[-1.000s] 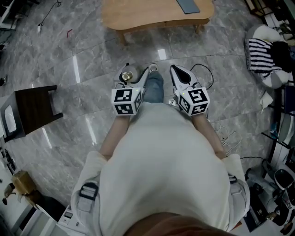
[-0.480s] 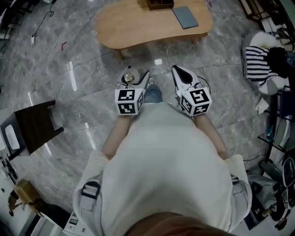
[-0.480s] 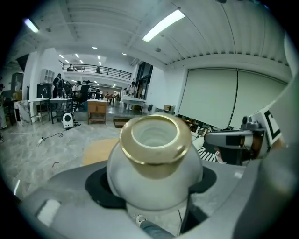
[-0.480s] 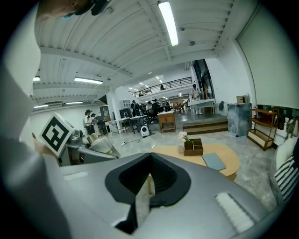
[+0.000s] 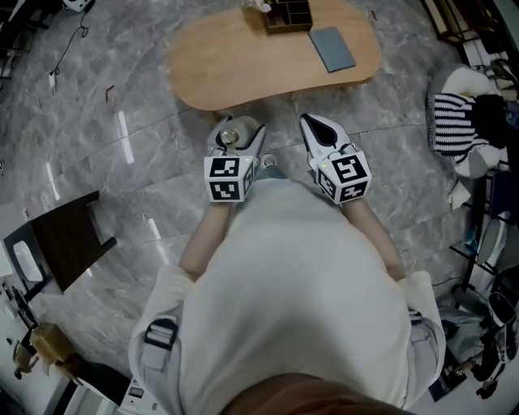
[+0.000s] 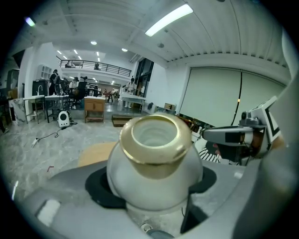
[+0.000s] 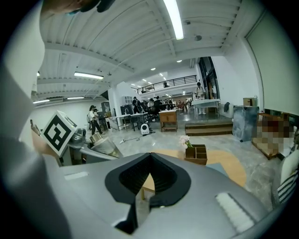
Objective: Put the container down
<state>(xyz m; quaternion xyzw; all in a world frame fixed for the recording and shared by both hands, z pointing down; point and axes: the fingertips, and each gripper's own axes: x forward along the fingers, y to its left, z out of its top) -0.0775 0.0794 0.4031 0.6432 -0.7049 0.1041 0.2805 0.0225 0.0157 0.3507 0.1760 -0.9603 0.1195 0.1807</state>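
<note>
A round white container [image 5: 228, 134] with a gold rim sits upright between the jaws of my left gripper [image 5: 237, 134], which is shut on its belly. In the left gripper view the container [image 6: 155, 161] fills the middle, its open mouth facing the camera, with the black pads [image 6: 99, 187] pressed on both sides. My right gripper [image 5: 315, 126] is held beside it at the same height, shut and with nothing in it. Its closed jaws [image 7: 149, 161] point toward the wooden table [image 7: 227, 169]. Both grippers hover over the floor just short of the table [image 5: 243, 61].
On the oval table lie a wooden organizer box [image 5: 287, 14] and a grey-blue pad [image 5: 333, 49]. A dark stool [image 5: 58, 241] stands at the left. A striped cloth [image 5: 456, 119] and shelving are at the right. Grey marble floor [image 5: 130, 146] surrounds me.
The table has come closer and more of it shows. Both grippers have moved forward toward its near edge, the left still gripping the container.
</note>
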